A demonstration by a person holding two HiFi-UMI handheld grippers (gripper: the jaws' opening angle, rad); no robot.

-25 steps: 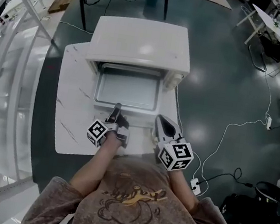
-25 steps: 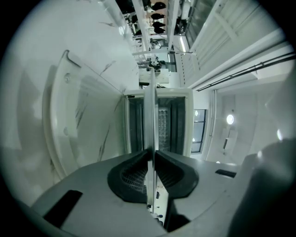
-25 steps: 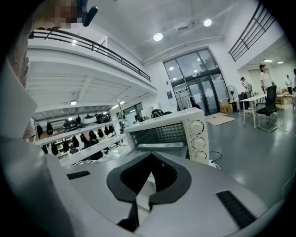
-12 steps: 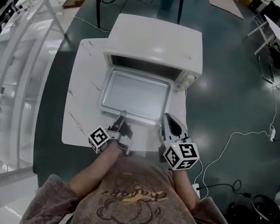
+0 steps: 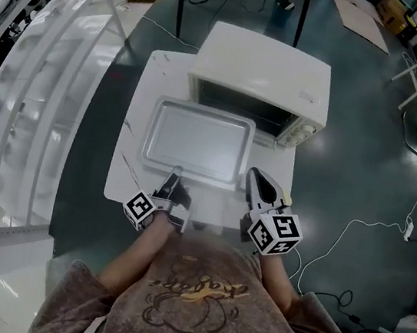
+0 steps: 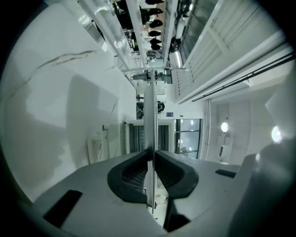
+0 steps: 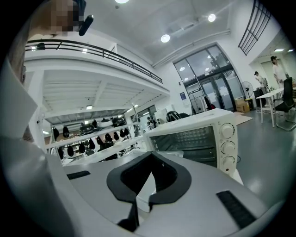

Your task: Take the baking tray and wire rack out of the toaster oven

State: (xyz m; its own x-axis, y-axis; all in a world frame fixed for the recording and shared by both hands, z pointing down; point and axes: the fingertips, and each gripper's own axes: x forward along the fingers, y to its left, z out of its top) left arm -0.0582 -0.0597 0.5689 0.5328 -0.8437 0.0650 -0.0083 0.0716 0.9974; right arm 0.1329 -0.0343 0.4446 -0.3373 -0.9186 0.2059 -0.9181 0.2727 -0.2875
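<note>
- Grey workshop floor (image 5: 346,182), crossed by cables, is noted behind and to the right of the right gripper (image 5: 256,177).
- White marble-patterned table (image 5: 132,119) is recorded beneath both grippers.
- White toaster oven (image 5: 262,65) is seen ahead of both grippers, with its open mouth turned toward them.
- Baking tray (image 5: 197,138) is found directly ahead of the left gripper (image 5: 174,172), level over the table and empty. Its far edge lies at the oven mouth, so it is judged all but withdrawn. Whether it rests on the table or is carried cannot be told.
- Left gripper: the jaws are clamped on the tray's near rim, which is seen edge-on between the pads.
- Right gripper: the jaws are drawn together on nothing, just right of the tray's near right corner and apart from it.
- Wire rack: it cannot be picked out with certainty in the cavity ahead of the right gripper. It is judged to be inside and not yet removed.
- Progress, as judged: the tray is nearly out, with setting it down and fetching the rack left to do.
- Writing: none is legible. Only square black-and-white markers are noted on each cube (image 5: 274,234). The oven knobs (image 7: 226,146) carry no readable marks.
</note>
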